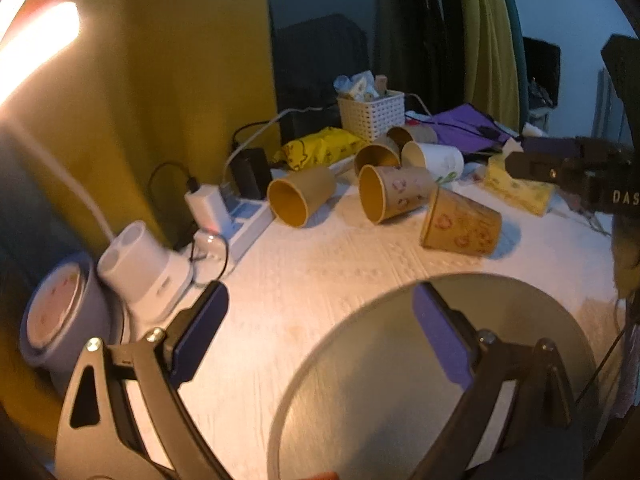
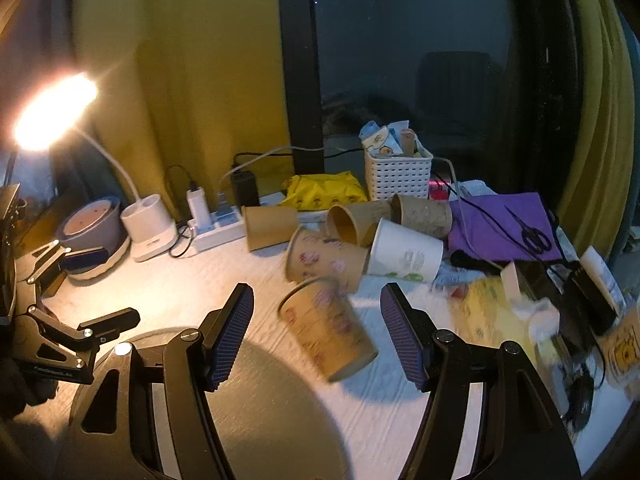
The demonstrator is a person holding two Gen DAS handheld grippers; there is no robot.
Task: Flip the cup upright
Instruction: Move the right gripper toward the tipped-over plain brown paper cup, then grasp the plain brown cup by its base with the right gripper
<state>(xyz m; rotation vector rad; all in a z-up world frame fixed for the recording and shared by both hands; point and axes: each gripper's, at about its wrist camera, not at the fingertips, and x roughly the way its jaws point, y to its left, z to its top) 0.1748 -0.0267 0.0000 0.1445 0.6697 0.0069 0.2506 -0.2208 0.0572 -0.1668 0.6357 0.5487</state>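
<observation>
Closest in, the right gripper (image 2: 316,332) stands with its two blue-padded jaws spread wide and nothing between the pads but air and the patterned cup (image 2: 330,330), which lies on its side on the white table (image 2: 224,276) just ahead of the fingertips, touched by neither. Its long axis runs on a slant across the gap: the open mouth points up and away to the left, the closed base comes back toward the right-hand jaw and sits at the edge of the round grey mat (image 2: 260,400). A straight push forward would, I'd judge, bring the pads onto the cup's sides rather than its ends. The left gripper (image 1: 320,332) is also open and empty, hovering over the near part of that mat, and from its side the same cup (image 1: 462,222) lies well ahead and off to the right, so the right hand is plainly the nearer one. Beyond, a huddle of other tipped cups (image 2: 326,260) lies near the white basket (image 2: 398,176).
</observation>
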